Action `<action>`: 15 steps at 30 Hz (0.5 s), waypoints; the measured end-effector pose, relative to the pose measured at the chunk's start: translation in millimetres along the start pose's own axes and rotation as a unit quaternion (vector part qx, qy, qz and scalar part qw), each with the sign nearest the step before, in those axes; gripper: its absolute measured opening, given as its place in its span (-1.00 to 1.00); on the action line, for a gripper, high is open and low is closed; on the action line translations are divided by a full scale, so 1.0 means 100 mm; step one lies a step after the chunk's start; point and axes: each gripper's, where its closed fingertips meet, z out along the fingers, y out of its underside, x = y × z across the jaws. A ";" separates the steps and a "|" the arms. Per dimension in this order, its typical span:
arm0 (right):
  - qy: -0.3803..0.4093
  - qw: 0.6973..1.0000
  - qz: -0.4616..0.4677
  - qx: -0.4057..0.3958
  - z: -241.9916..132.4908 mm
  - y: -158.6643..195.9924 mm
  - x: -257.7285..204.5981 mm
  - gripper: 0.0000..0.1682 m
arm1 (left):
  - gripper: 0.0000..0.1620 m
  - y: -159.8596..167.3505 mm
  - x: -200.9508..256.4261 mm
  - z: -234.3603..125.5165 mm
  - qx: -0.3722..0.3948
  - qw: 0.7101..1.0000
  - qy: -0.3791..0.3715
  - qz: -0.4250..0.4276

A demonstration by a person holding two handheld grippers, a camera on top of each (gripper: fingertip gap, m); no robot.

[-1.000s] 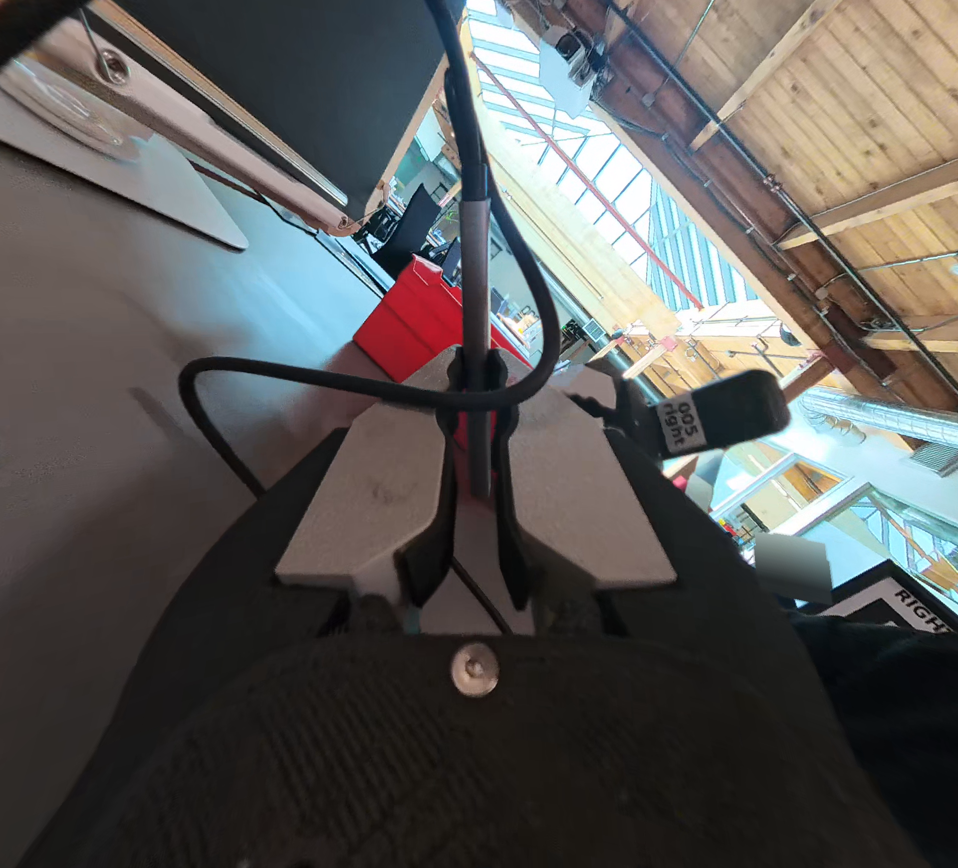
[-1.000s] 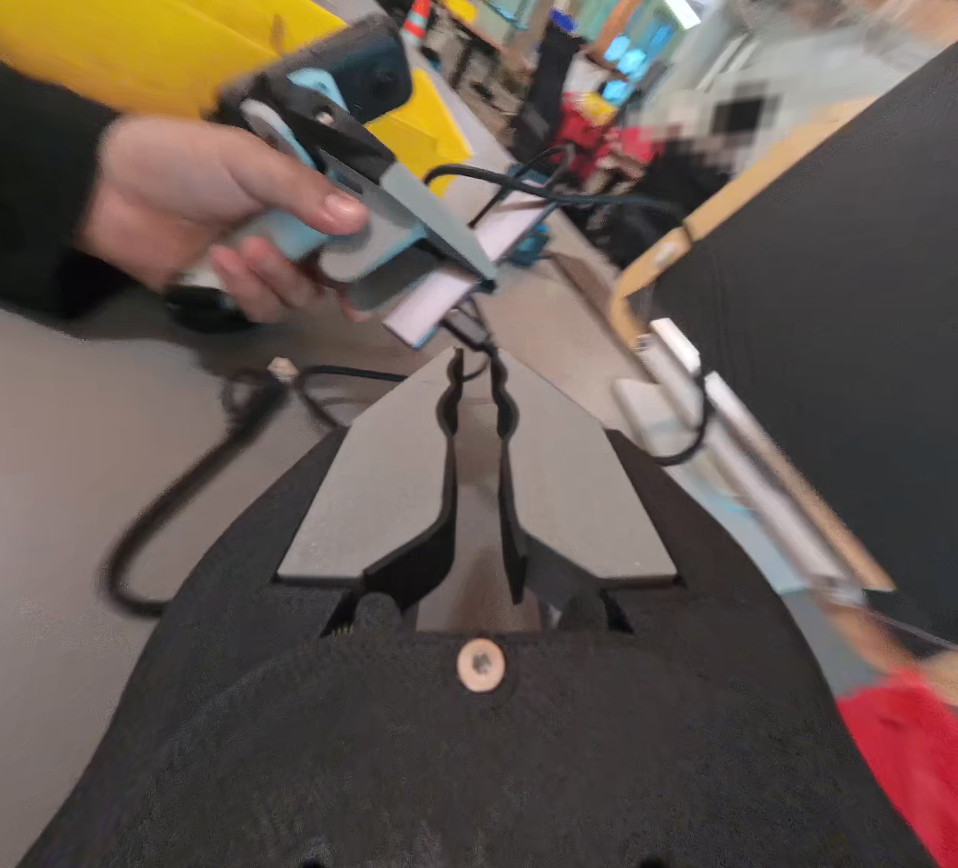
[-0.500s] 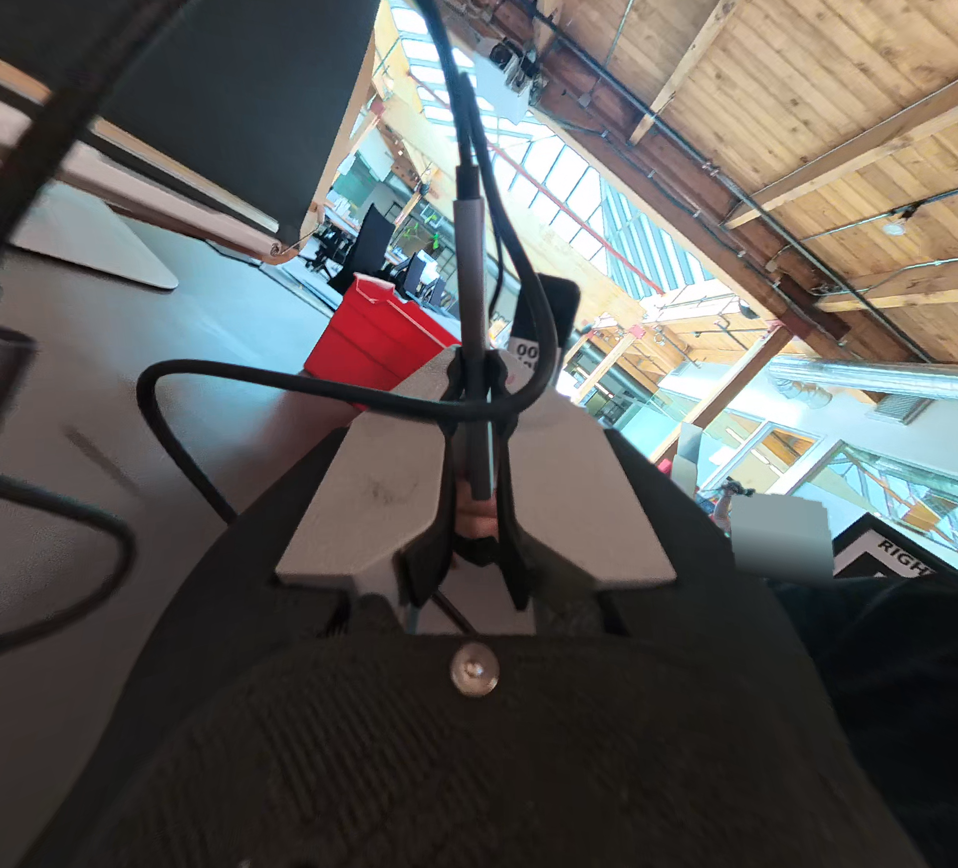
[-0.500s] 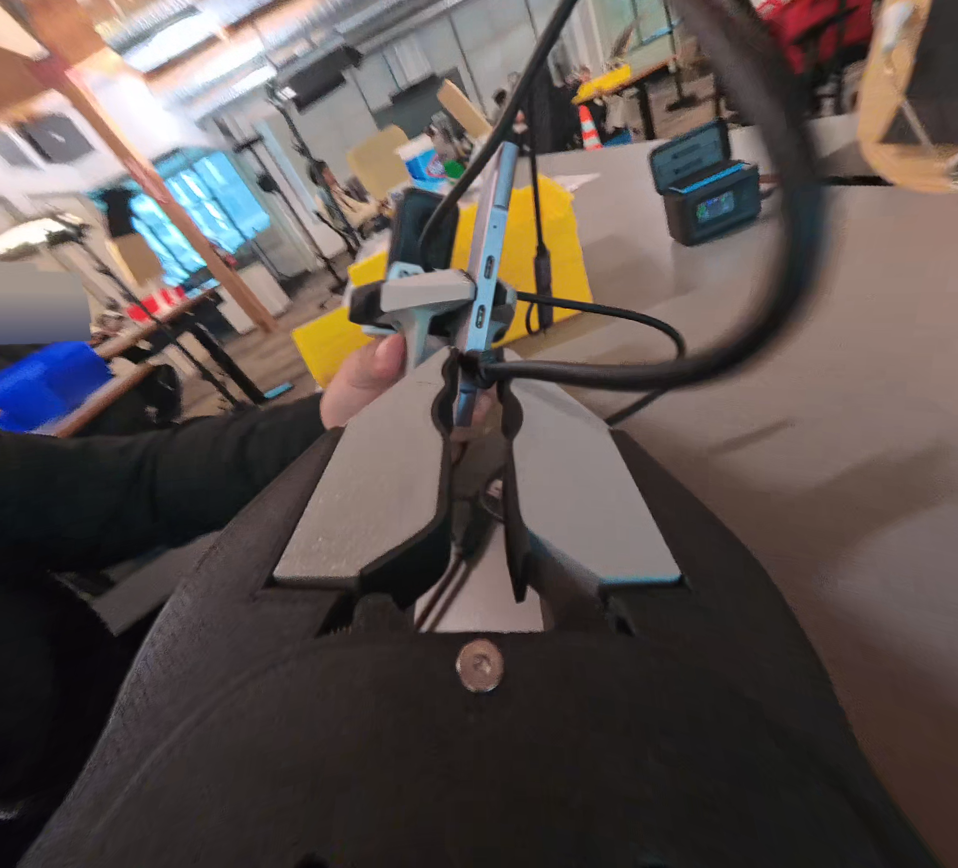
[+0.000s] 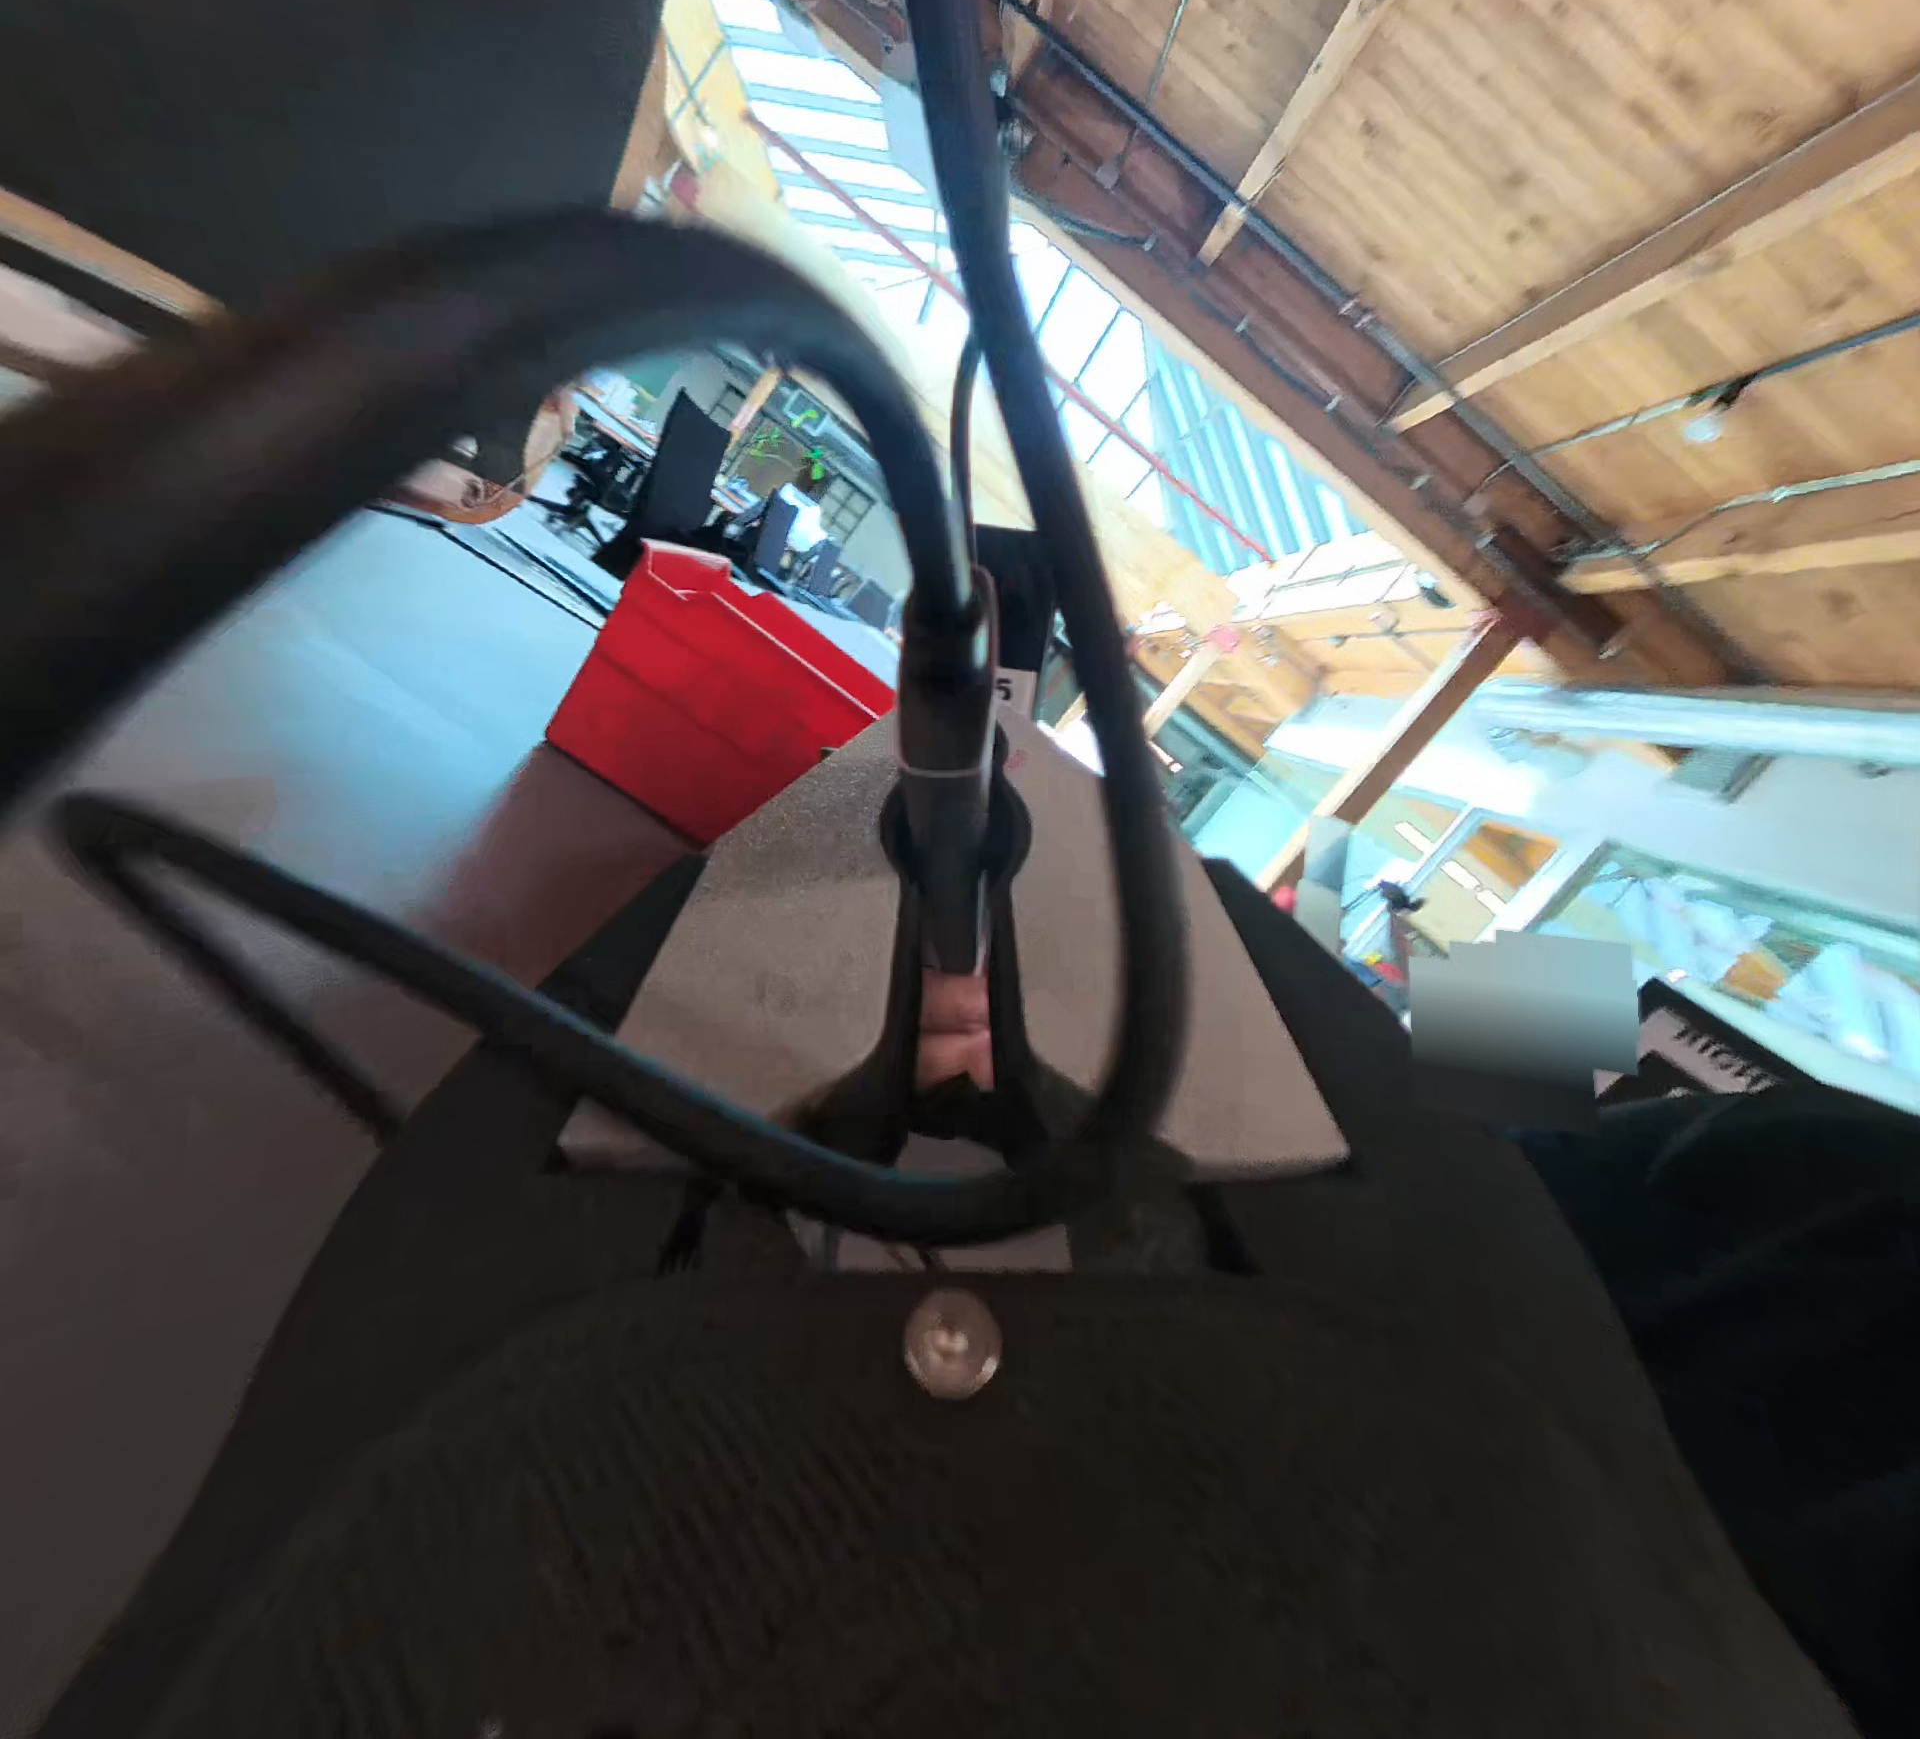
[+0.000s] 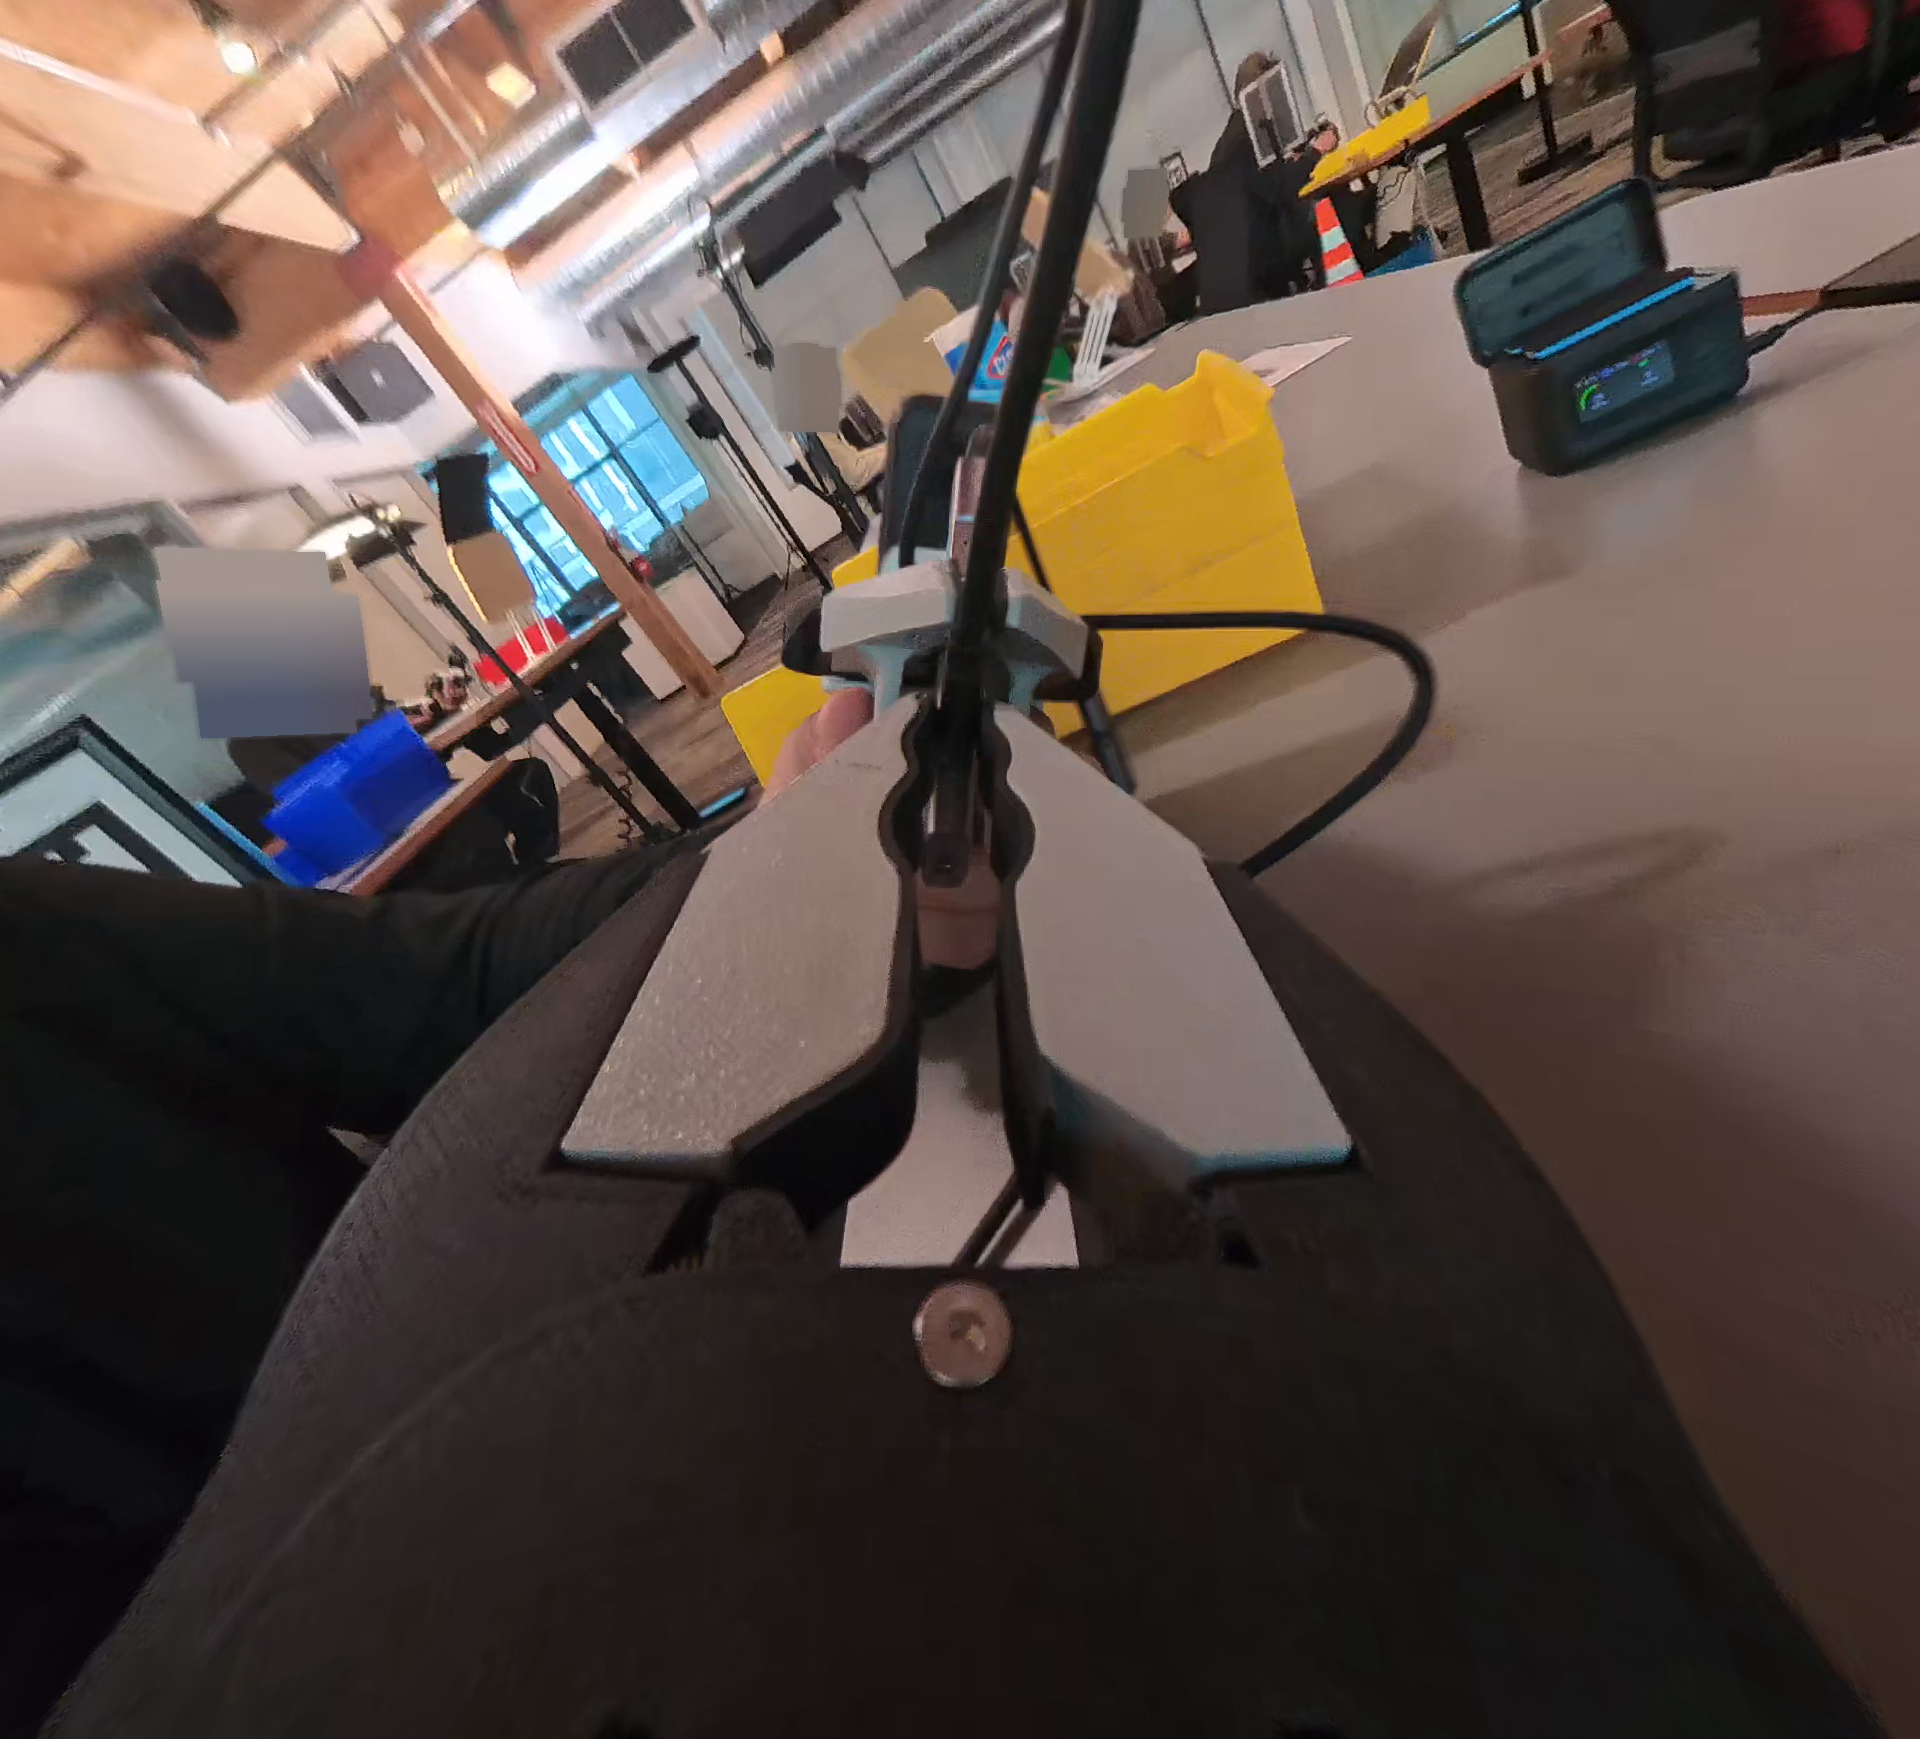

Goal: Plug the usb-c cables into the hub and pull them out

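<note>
In the left wrist view my left gripper (image 5: 954, 816) points up and is shut on the thin grey hub (image 5: 940, 713), seen edge-on. A black cable (image 5: 1081, 650) loops close over the fingers. In the right wrist view my right gripper (image 6: 954, 806) is shut on a black usb-c plug (image 6: 943, 842), tip to tip with the left gripper (image 6: 956, 619). The hub (image 6: 971, 494) stands upright above the left fingers. The plug's black cable (image 6: 1049, 235) rises out of the top of the view. Whether the plug sits in the hub is hidden.
A yellow bin (image 6: 1164, 526) and a black case with a screen (image 6: 1600, 370) stand on the grey table (image 6: 1558, 858). Another cable loop (image 6: 1403, 702) hangs at the right. A red bin (image 5: 707, 692) stands beyond the left gripper. A person's hand (image 6: 821, 739) holds the left gripper. My left and right fingertips are right by each other.
The right gripper swung up to face the left one, opened beside the hub's lower end, then closed on the plug. The cable loops moved closer to the left camera.
</note>
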 end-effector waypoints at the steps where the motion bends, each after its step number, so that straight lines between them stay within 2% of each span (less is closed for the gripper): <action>1: 0.002 1.000 0.002 -0.002 0.00 0.00 0.02 -0.95 | -0.95 -0.01 -0.02 0.00 0.008 1.000 -0.001 -0.009; 10: 0.005 1.000 0.007 0.001 0.00 0.02 0.07 -0.95 | -0.96 0.01 -0.07 0.00 0.002 1.000 -0.015 -0.003; 15: 0.020 0.998 0.052 0.035 0.05 0.00 0.16 -0.96 | -0.94 -0.02 -0.18 -0.04 -0.009 0.996 -0.071 0.045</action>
